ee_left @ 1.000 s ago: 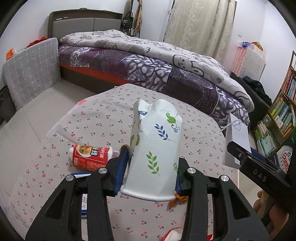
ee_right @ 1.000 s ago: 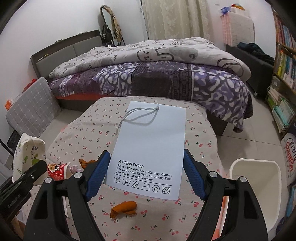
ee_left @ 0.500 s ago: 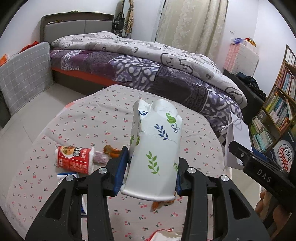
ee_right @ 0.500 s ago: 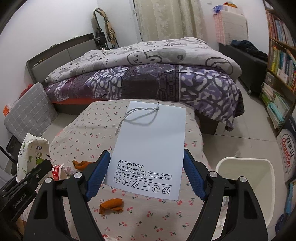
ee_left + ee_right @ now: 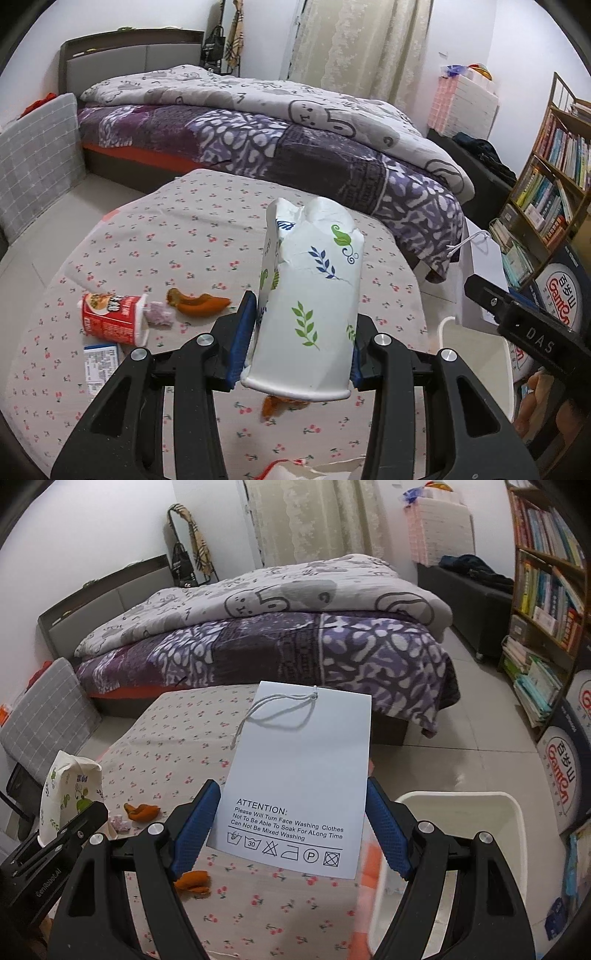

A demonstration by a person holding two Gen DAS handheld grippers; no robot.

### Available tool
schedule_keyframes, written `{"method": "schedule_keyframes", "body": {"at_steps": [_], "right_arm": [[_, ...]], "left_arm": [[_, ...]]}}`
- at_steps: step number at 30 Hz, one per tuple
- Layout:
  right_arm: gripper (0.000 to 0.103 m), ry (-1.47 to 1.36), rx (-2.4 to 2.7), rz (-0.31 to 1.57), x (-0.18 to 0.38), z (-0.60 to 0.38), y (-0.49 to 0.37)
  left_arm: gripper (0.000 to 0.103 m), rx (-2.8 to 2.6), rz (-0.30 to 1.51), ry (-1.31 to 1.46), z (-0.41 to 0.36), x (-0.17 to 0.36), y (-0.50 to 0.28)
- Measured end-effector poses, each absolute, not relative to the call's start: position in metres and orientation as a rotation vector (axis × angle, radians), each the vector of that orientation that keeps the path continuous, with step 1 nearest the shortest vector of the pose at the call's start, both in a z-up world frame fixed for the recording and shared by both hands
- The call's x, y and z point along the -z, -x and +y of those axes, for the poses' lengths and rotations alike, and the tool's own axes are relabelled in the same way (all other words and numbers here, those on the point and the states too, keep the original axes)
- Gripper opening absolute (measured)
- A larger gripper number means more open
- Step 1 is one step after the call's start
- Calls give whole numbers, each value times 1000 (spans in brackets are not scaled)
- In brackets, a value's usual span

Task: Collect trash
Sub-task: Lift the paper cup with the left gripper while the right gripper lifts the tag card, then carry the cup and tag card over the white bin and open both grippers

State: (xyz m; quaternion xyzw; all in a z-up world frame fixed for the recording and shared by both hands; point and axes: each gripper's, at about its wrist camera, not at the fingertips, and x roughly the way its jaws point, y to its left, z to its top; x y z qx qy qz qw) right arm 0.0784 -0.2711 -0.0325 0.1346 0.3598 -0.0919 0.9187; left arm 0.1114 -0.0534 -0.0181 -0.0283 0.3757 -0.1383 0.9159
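The left hand-held gripper (image 5: 297, 345) clamps a crumpled paper cup (image 5: 308, 314); the right hand-held gripper (image 5: 291, 829) pinches a care tag (image 5: 301, 775), with what looks like a white bin (image 5: 461, 805) just right of it.

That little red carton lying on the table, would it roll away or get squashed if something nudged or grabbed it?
The red carton lies on its side and looks boxy with flat faces, so it would probably slide, not roll. Thin card suggests it is light and would likely dent under a firm squeeze. The soft tablecloth may slow any sliding.
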Motion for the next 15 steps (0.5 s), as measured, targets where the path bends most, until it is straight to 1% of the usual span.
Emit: {"method": "schedule_keyframes", "body": {"at_steps": [15], "right_arm": [[77,-363,332,801,43,-358,-47]], "left_arm": [[40,389,790,10,-116,27,-100]]}}
